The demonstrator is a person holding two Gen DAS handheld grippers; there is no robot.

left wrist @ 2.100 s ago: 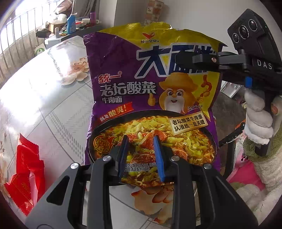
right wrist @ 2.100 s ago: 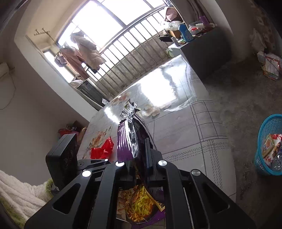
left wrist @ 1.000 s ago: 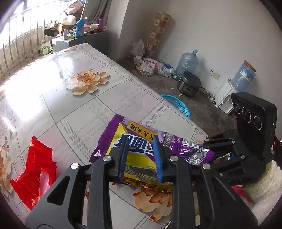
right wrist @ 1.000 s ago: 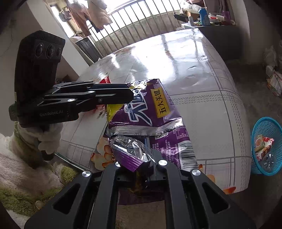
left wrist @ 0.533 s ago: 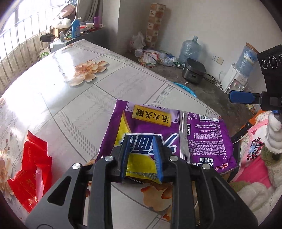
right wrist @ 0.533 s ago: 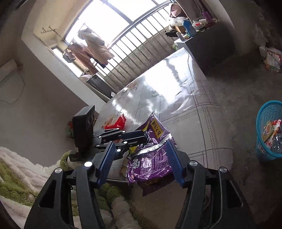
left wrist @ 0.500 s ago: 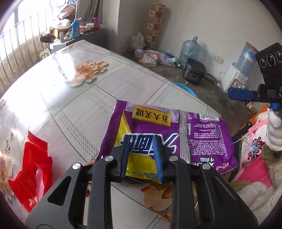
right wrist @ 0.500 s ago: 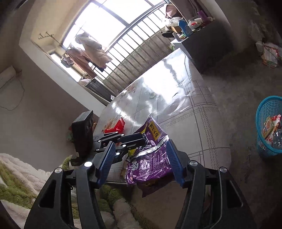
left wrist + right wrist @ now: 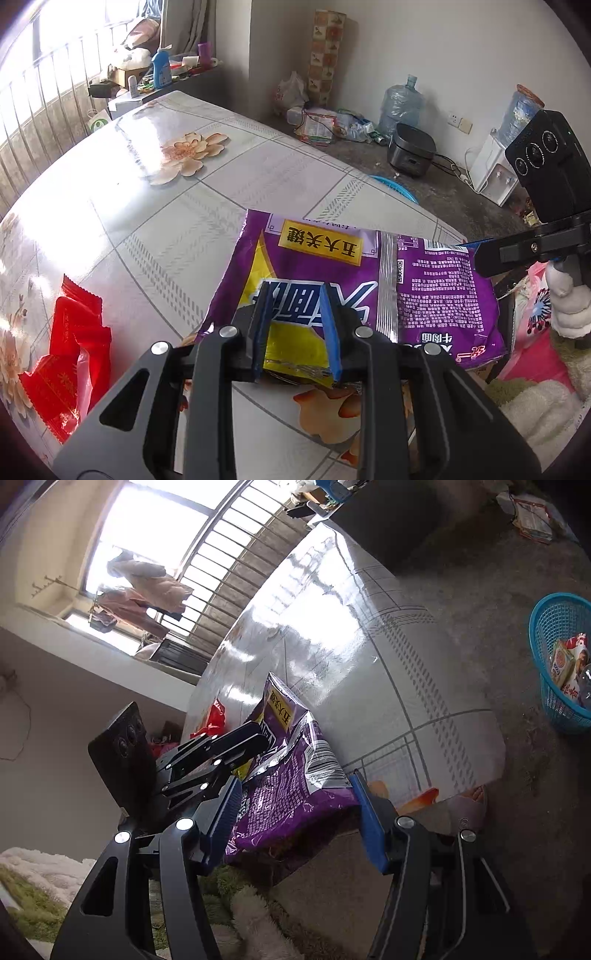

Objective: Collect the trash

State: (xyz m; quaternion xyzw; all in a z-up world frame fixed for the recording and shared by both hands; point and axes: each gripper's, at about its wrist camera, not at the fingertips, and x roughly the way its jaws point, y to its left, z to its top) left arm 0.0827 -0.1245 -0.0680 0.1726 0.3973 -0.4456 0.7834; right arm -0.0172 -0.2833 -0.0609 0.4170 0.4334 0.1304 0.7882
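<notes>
A purple and yellow noodle bag [image 9: 369, 280] lies folded at the near edge of the table [image 9: 184, 206]. My left gripper [image 9: 295, 314] is shut on its yellow end; it also shows in the right wrist view [image 9: 258, 742]. The bag [image 9: 291, 790] hangs partly over the table edge there. My right gripper [image 9: 295, 808] is open, its fingers either side of the bag without touching; one of its fingers [image 9: 517, 254] shows in the left wrist view. A red wrapper [image 9: 66, 350] lies on the table to the left.
A blue basket [image 9: 557, 664] with trash in it stands on the floor right of the table; its rim [image 9: 395, 184] peeks past the far edge. A rice cooker [image 9: 410, 147] and water jugs [image 9: 399, 99] stand by the wall. A fluffy rug [image 9: 258, 915] lies below.
The bag was held up by both grippers, then laid folded on the table. My right gripper let go of it, opened and drew back. My left gripper keeps its hold.
</notes>
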